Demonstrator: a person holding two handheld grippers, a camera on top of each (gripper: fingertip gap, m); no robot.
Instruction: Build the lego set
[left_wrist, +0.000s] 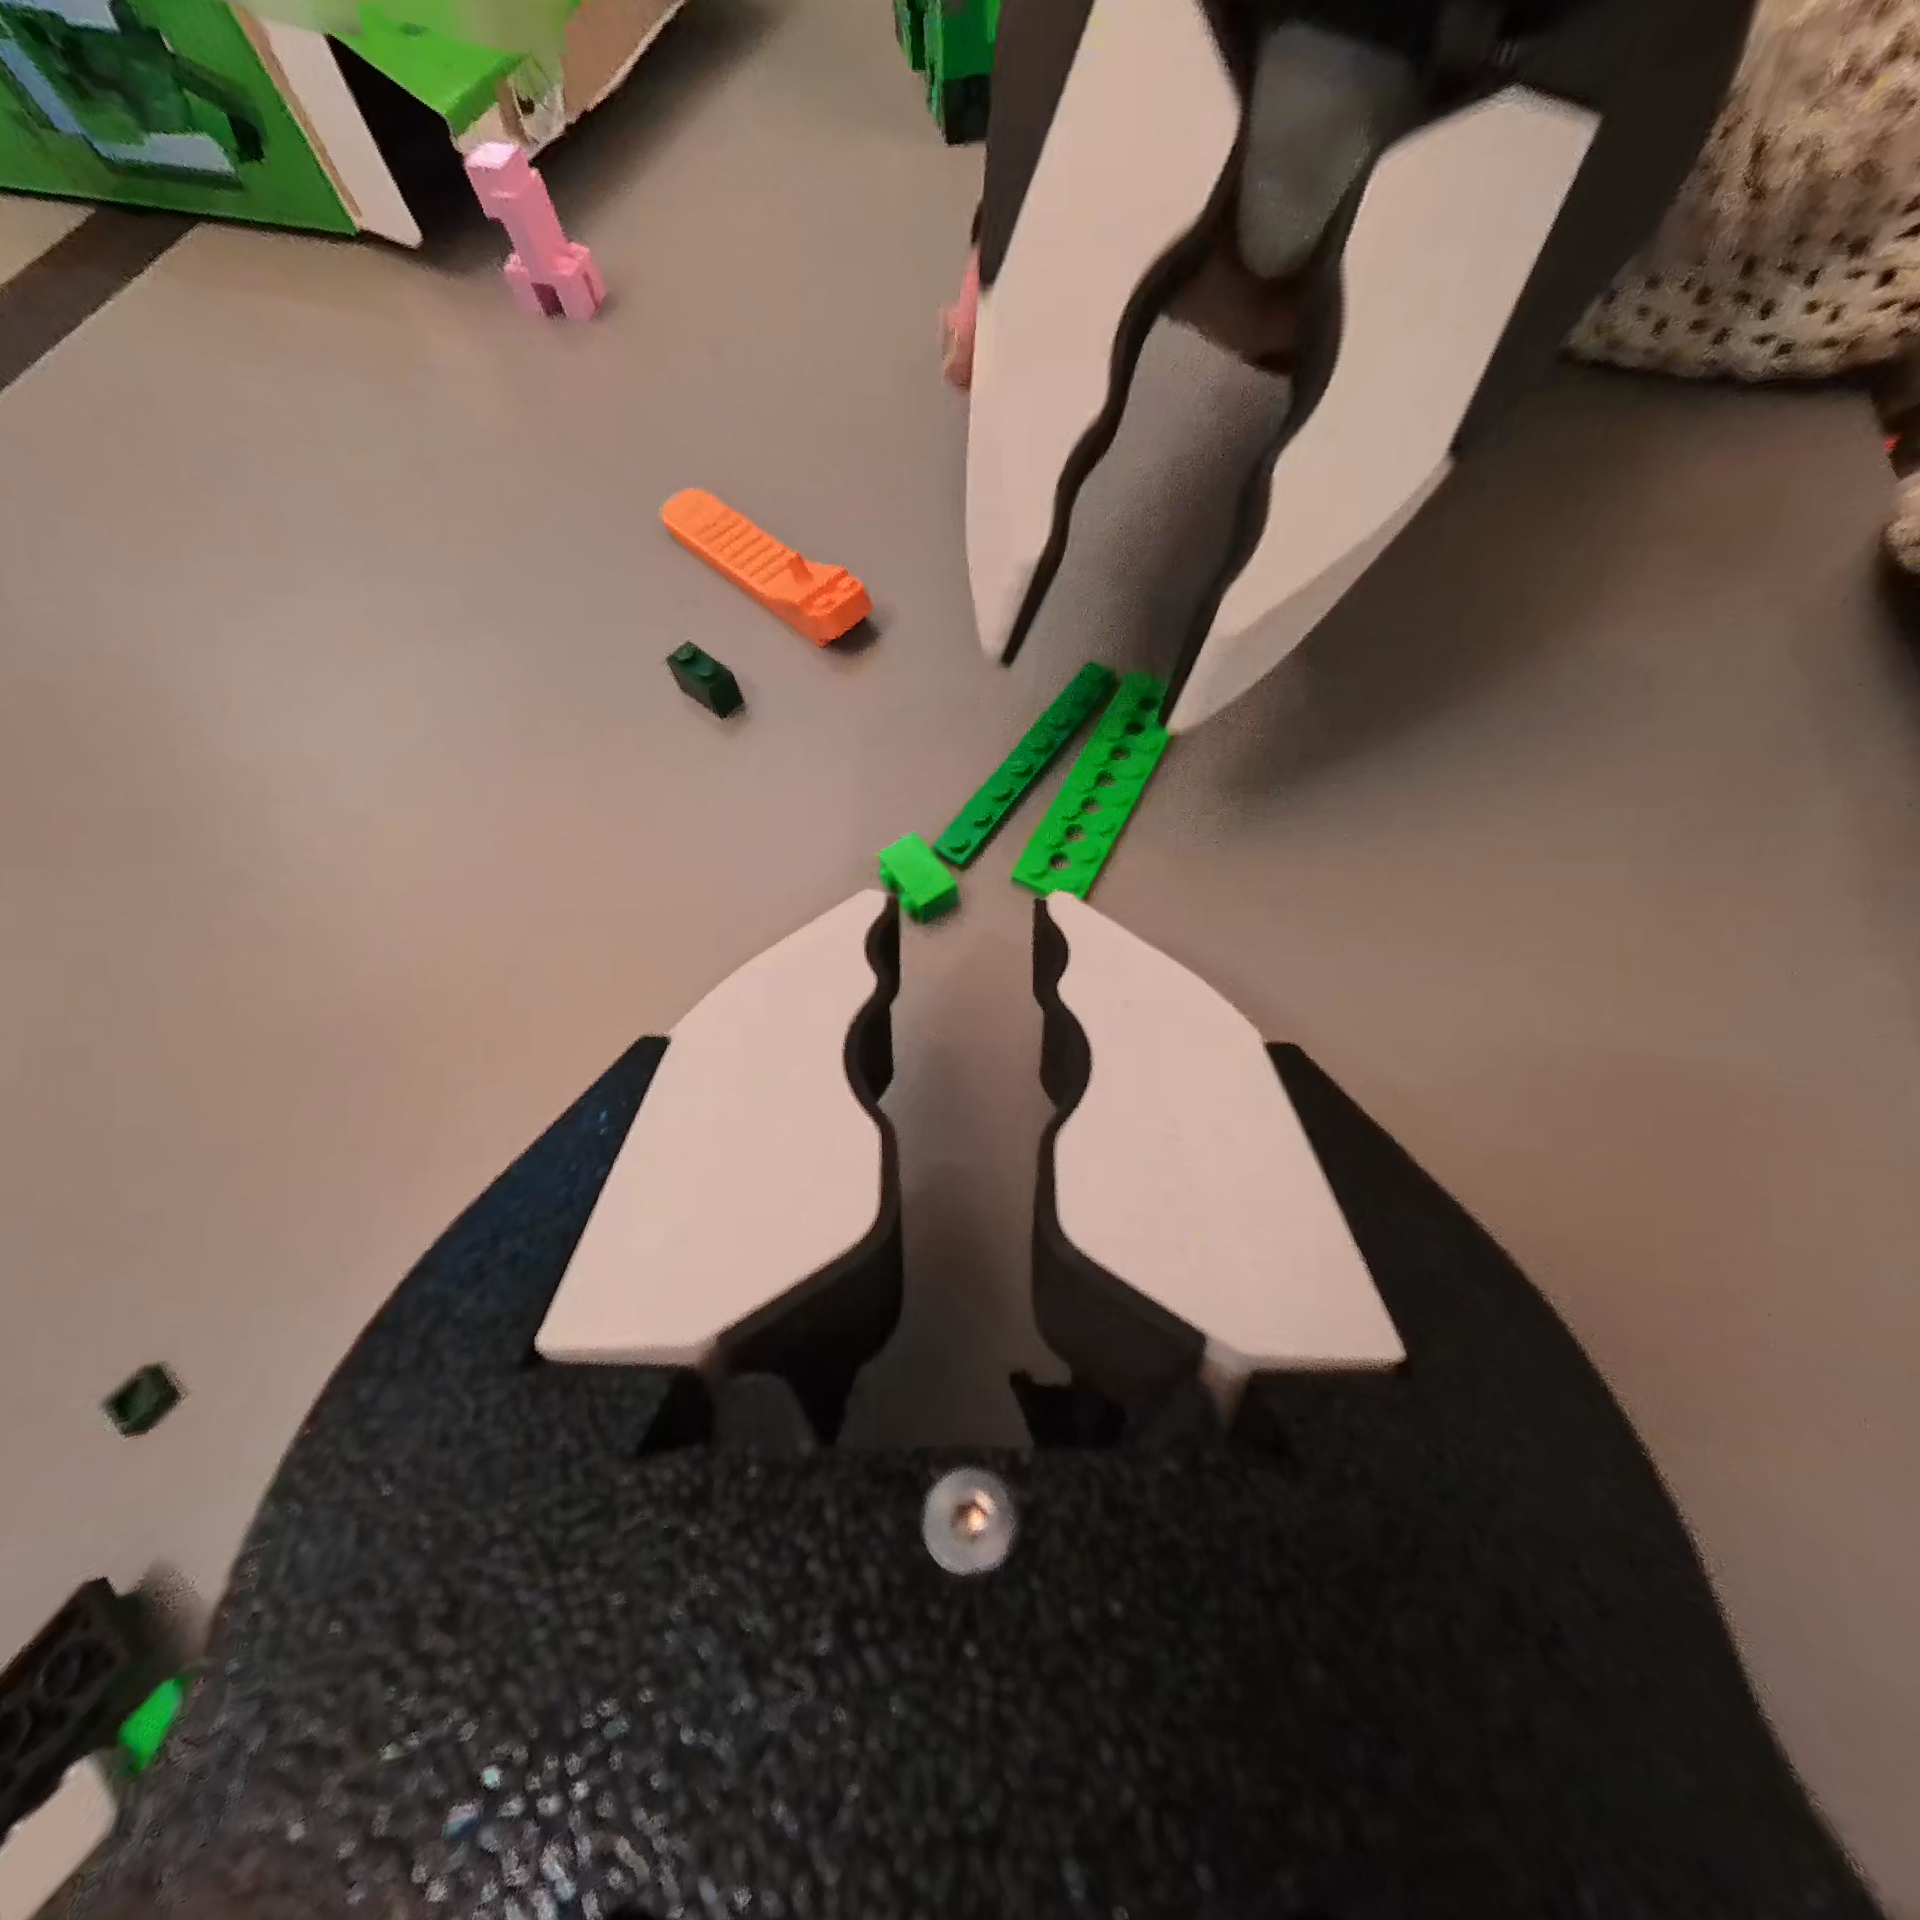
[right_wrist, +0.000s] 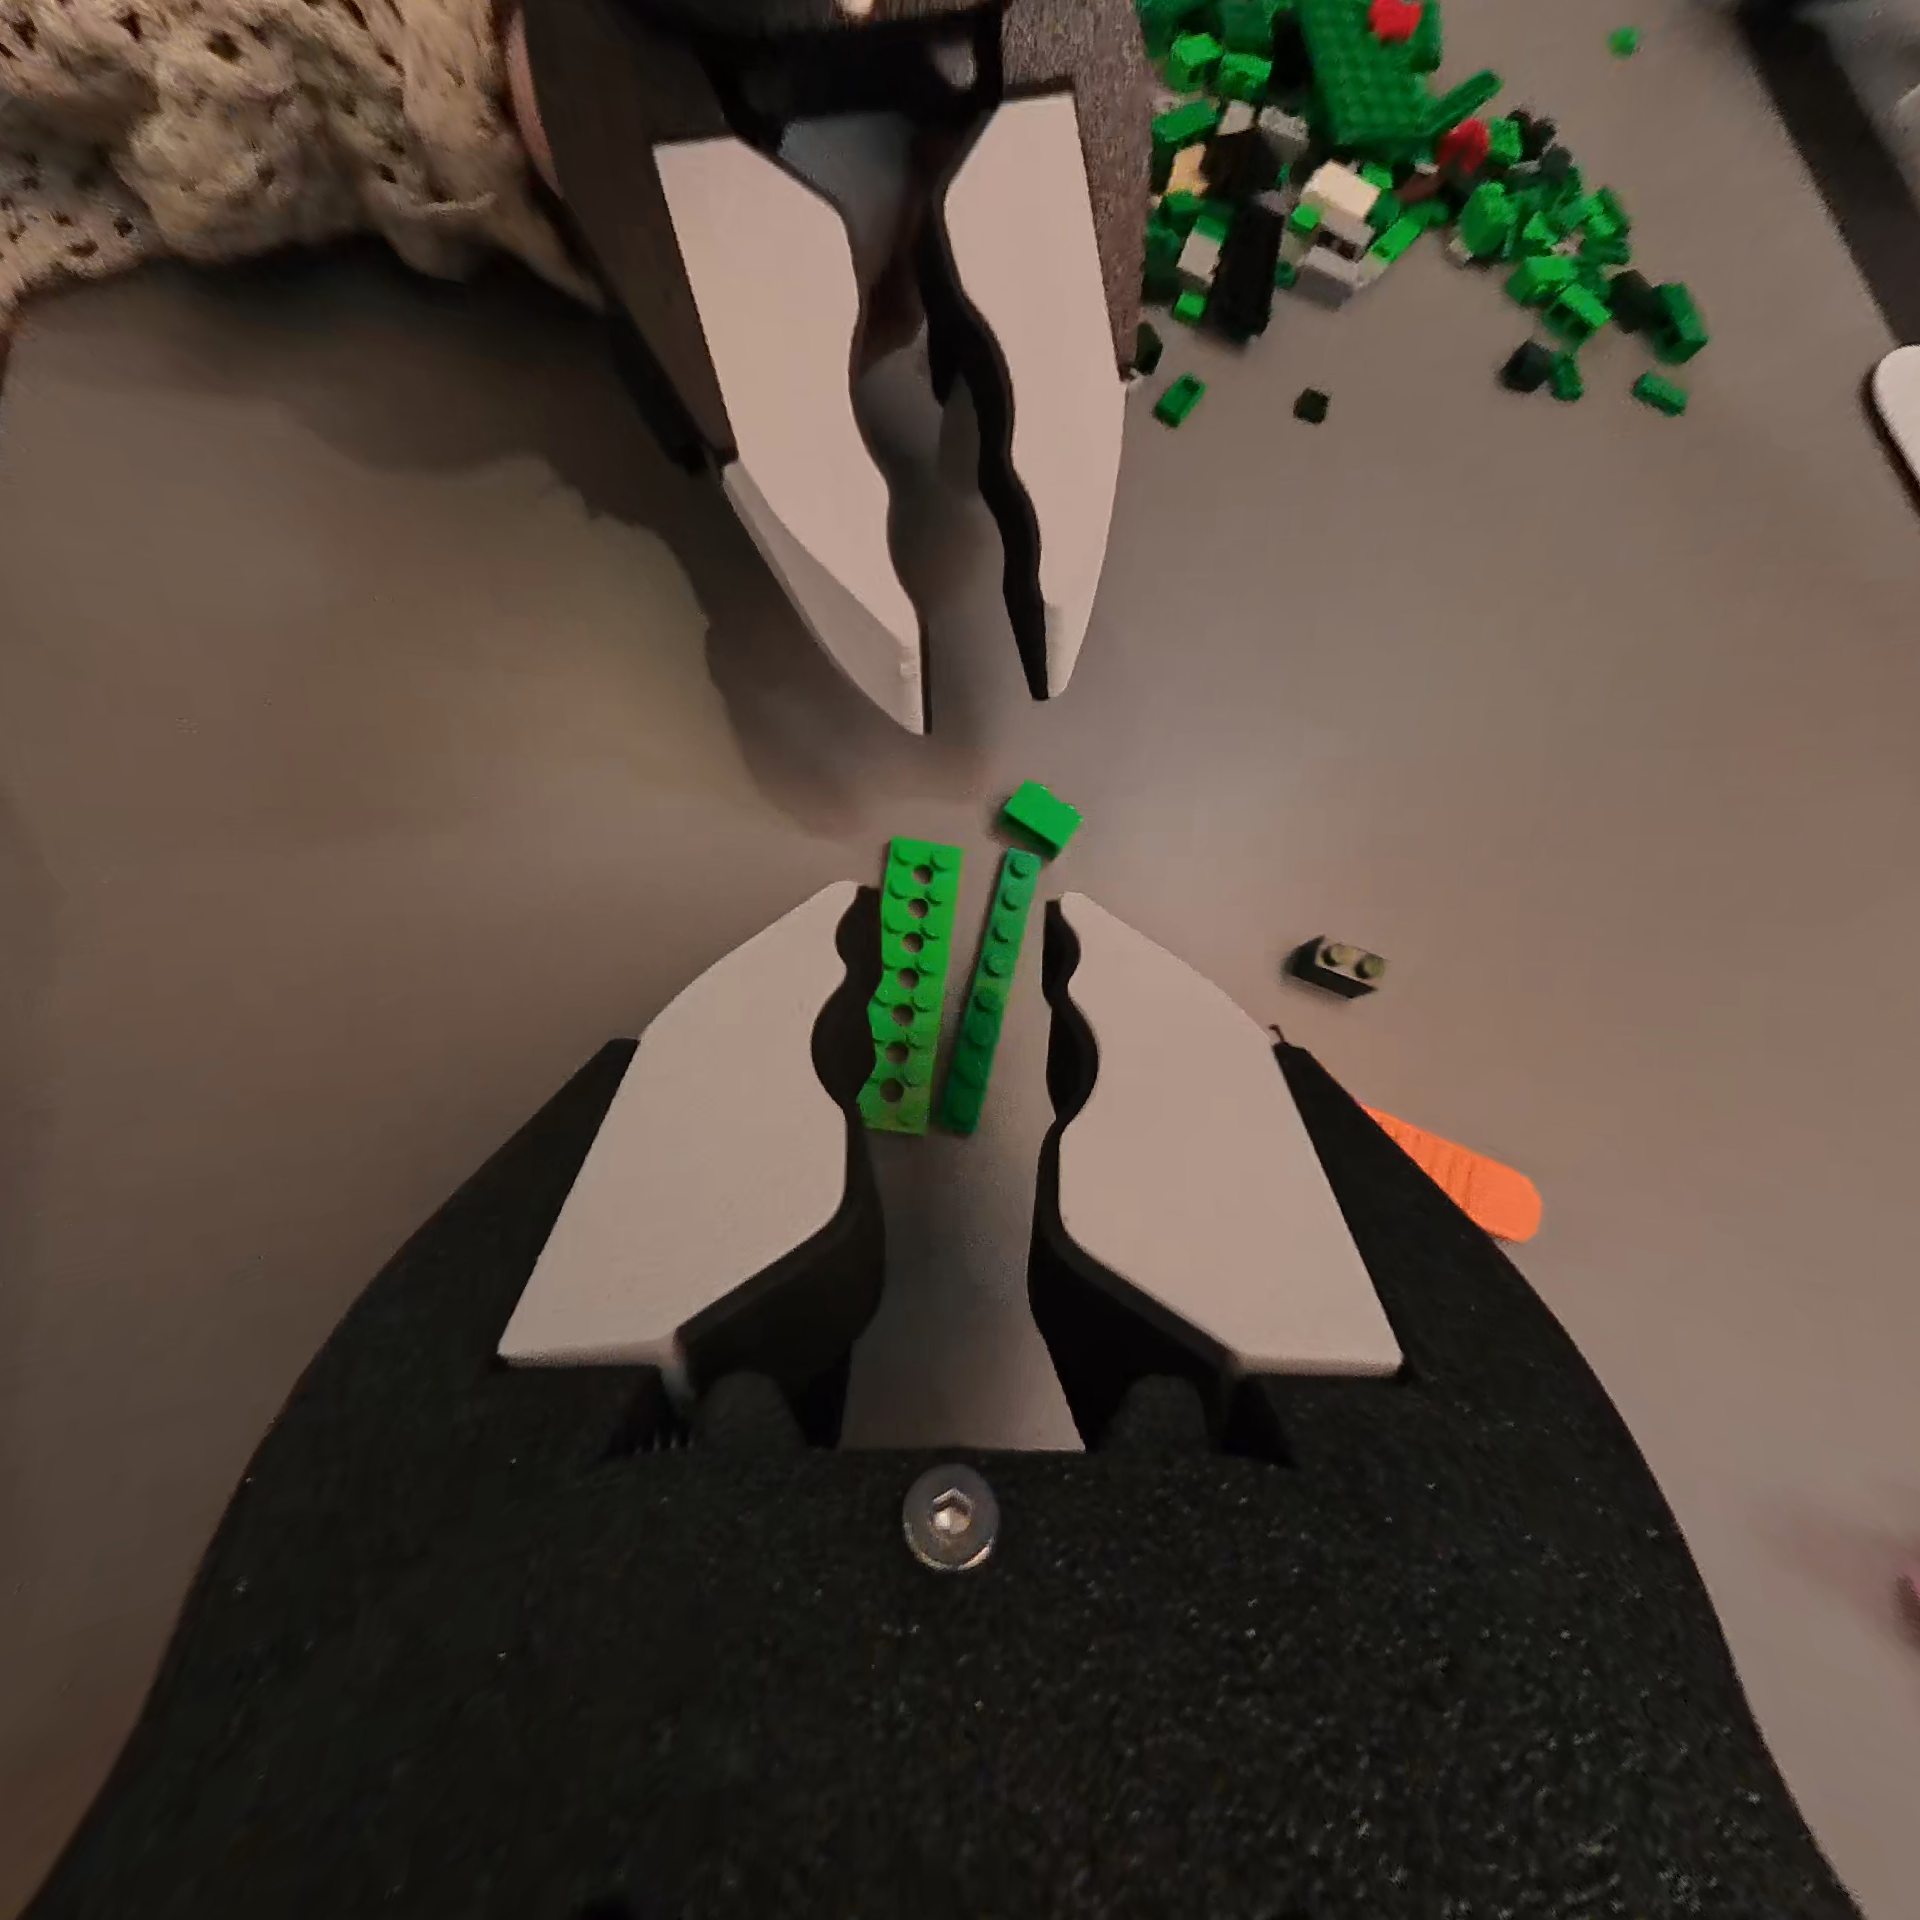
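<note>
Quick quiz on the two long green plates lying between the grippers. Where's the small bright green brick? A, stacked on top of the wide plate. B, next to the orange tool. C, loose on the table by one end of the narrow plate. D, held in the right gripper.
C: the small bright green brick lies loose on the table just off the end of the narrow plate; both grippers are empty.

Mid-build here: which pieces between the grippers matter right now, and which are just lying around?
In play:
- left gripper, open
- right gripper, open
- wide light green plate
- narrow dark green plate
- small bright green brick

Lying about:
- orange brick separator
- dark green brick
- pink figure
- loose brick pile
</note>
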